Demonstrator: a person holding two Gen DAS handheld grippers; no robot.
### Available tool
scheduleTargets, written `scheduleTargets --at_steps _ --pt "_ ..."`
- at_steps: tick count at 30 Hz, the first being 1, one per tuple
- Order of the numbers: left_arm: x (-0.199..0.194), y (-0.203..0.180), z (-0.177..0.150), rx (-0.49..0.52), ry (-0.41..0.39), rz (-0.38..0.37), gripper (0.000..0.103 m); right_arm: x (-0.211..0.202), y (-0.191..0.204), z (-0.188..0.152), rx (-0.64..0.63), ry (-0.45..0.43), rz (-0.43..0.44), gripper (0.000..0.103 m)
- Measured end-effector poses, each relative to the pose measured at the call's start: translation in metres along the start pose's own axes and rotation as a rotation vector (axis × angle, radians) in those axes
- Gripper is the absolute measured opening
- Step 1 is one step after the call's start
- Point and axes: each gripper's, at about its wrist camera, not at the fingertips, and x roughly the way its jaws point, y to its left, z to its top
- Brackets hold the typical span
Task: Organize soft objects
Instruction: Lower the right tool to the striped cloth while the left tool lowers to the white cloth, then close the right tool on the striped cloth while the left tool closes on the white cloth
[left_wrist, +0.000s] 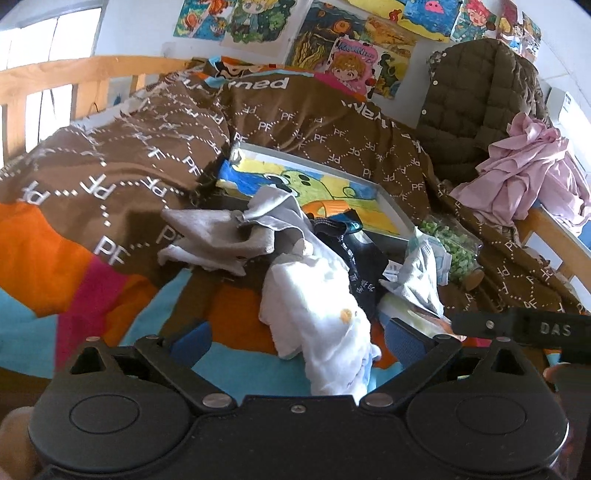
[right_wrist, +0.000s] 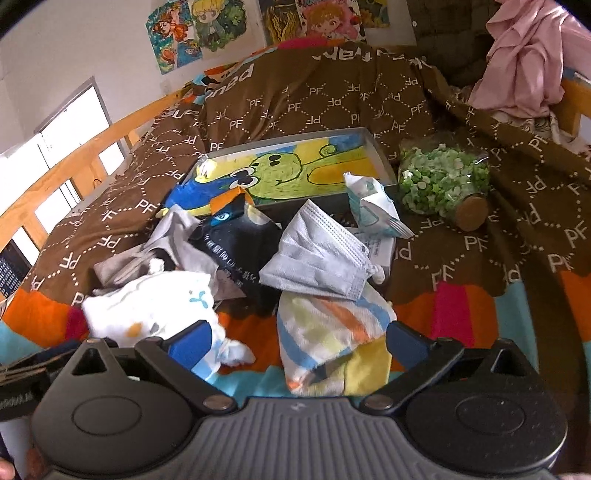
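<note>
Left gripper (left_wrist: 299, 339): wide open, white cloth (left_wrist: 317, 317) between its fingers, ungripped. Right gripper (right_wrist: 295, 341): wide open over striped cloth (right_wrist: 328, 336); grey mask (right_wrist: 314, 258) just beyond, on bed (right_wrist: 461, 306).

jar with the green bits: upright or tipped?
Tipped. The jar lies on its side on the brown blanket, cork end facing the camera.

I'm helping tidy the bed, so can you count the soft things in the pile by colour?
White: 1, the white cloth
Grey: 2, the grey face mask and the grey cloth
Black: 1, the black cloth
Striped: 1, the striped towel
Total: 5

Both grippers are open, each with a cloth between its fingers: left white, right striped.
</note>
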Motion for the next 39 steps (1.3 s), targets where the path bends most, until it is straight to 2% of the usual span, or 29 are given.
scheduleTargets --at_steps 6,11,14,20,22,26,30,33,39 --pt "0.014 0.006 -0.001 -0.050 0.012 -0.031 0.087 0.020 0.004 0.002 -0.033 -0.005 -0.025 0.095" --pt "0.021 0.011 -0.002 -0.096 0.018 -0.060 0.071 0.036 0.004 0.002 -0.037 0.019 -0.053 0.088" --pt "0.023 0.013 -0.003 -0.113 0.022 -0.082 0.049 0.046 0.006 0.001 -0.050 0.054 -0.078 0.082" --pt "0.026 0.012 -0.005 -0.116 0.027 -0.127 0.022 0.059 0.012 -0.006 -0.091 0.115 -0.113 0.064" --pt "0.023 0.008 -0.006 -0.095 0.017 -0.139 0.017 0.061 0.013 -0.007 -0.097 0.126 -0.116 0.056" --pt "0.019 0.000 -0.010 -0.048 0.012 -0.165 0.012 0.062 0.011 -0.008 -0.091 0.138 -0.110 0.043" --pt "0.015 -0.008 -0.013 -0.004 0.008 -0.191 0.010 0.061 0.012 -0.008 -0.096 0.149 -0.080 0.021" --pt "0.012 -0.015 -0.016 0.035 0.002 -0.211 0.009 0.061 0.014 -0.008 -0.103 0.157 -0.058 0.013" --pt "0.005 -0.025 -0.022 0.095 -0.011 -0.247 0.008 0.053 0.012 -0.008 -0.076 0.145 0.038 0.009"
